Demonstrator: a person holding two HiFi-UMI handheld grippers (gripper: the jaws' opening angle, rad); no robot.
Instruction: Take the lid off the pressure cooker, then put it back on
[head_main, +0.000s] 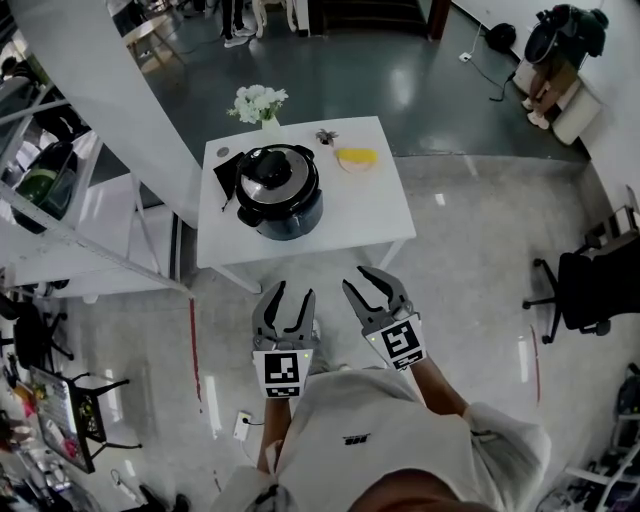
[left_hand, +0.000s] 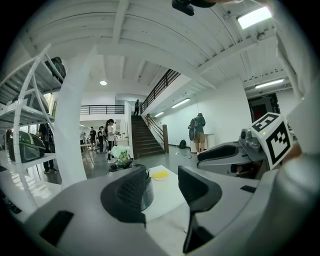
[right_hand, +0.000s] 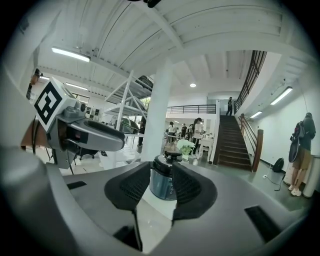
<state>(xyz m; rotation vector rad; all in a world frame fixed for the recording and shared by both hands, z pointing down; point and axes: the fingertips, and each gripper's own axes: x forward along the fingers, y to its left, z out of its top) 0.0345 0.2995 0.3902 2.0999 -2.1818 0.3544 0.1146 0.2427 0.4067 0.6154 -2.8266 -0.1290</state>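
Bright, even indoor light falls from ceiling strip lights (right_hand: 70, 54). The glossy floor (head_main: 470, 230) carries pale glare streaks. Both gripper views bow strongly, with dark vignetted corners and a soft near foreground.

Bare floor (head_main: 460, 262) fronts the table (head_main: 368, 205); flowers (head_main: 260, 102) stand near behind the cooker (head_main: 281, 192).

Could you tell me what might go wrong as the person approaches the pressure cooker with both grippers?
1. The vase of white flowers stands just behind the dark round pressure cooker; its black lid, swung backward, could tip the vase.
2. The cooker sits toward the left edge of the small white table; a hard twist might slide it off.
3. The yellow item lies right of the cooker; the right gripper could knock it.
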